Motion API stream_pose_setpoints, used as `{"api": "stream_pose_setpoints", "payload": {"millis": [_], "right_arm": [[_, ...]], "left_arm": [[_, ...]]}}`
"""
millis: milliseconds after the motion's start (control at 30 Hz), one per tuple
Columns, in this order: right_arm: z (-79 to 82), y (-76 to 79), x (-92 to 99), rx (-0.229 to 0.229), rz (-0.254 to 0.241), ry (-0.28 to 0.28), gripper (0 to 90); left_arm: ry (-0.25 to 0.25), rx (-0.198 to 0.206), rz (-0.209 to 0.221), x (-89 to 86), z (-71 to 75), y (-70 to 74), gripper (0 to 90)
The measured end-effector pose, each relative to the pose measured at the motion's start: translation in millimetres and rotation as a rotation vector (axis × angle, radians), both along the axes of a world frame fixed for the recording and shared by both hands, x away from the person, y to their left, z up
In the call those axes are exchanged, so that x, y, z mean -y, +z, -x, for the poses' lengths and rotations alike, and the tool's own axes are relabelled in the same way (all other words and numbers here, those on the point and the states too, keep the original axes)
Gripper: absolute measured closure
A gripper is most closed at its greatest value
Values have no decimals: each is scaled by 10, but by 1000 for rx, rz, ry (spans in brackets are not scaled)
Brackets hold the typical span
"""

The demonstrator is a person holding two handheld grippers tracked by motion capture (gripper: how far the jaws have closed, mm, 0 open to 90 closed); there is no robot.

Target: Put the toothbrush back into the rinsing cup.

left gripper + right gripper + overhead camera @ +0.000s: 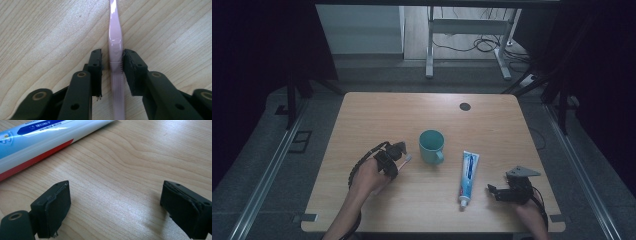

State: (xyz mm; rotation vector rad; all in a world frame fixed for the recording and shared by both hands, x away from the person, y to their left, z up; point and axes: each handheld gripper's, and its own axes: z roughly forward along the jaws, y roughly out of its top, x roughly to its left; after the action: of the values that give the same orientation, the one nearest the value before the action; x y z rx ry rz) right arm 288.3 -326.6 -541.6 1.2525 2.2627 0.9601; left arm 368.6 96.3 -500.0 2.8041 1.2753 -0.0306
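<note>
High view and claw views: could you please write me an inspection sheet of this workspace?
Surface: wooden table, one dark spot near far edge.
Job's things: pink toothbrush lying flat; cup upright; toothpaste lying apart from cup.
Clutter: nothing seen.
Claws: left claw open, straddling toothbrush, one pad touching; right claw open, empty, near toothpaste.
Cables: cords loose on floor beyond.
Surroundings: white frame legs behind table.
</note>
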Motion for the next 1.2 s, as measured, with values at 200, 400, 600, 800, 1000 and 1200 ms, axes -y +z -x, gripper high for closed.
{"api": "stream_pose_setpoints", "payload": {"millis": [200, 400, 600, 800, 1000, 1200], "right_arm": [[0, 0, 0, 0, 0, 0, 94], [0, 0, 0, 0, 0, 0, 94], [0, 0, -1, 0, 0, 0, 94], [0, 0, 0, 0, 0, 0, 94], [0, 0, -1, 0, 0, -1, 94], [0, 1, -1, -1, 0, -1, 94]], "left_arm": [[-5, -12, -9, 28, -1, 3, 777], [-9, -16, -10, 29, -8, 4, 789], [-12, -10, 16, 0, -11, 21, 790], [-15, 11, 46, -38, -16, 107, 790], [-6, 44, 110, -85, -11, 192, 790], [-7, 79, 151, -127, -7, 262, 790]]}}
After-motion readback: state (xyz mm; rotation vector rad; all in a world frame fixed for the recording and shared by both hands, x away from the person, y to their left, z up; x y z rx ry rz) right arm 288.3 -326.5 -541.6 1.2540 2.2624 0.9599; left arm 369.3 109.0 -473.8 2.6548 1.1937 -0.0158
